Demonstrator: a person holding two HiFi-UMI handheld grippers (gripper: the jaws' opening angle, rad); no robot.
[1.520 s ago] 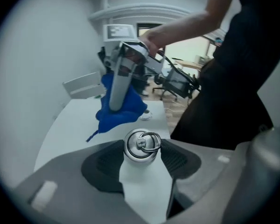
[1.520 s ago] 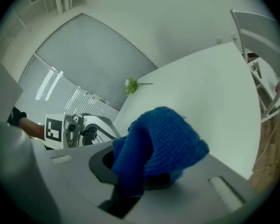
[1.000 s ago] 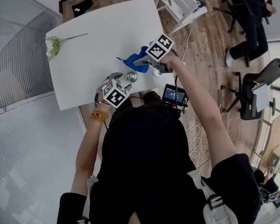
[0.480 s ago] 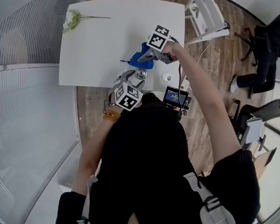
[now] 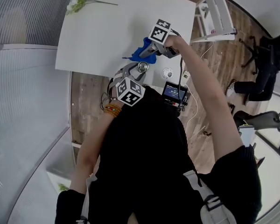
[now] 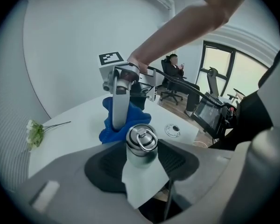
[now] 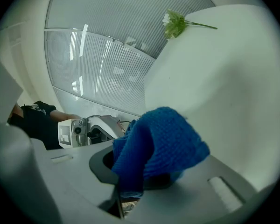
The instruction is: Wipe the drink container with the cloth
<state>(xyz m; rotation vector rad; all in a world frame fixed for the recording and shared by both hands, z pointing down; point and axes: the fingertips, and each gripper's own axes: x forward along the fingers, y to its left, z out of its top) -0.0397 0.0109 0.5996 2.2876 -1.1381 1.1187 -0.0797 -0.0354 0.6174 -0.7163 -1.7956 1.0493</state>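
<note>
Head view: cloth (image 5: 141, 50) stays beside drink container (image 5: 142, 67).

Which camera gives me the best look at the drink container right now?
The left gripper view: the drink container stands close and centred, clamped between the left gripper's fingers, ringed cap clear. The head view shows only its small round top. The right gripper view shows the blue cloth, not the container.

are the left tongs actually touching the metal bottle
Touching. The left gripper view shows the left tongs shut on the metal bottle, pressing its body from both sides.
</note>
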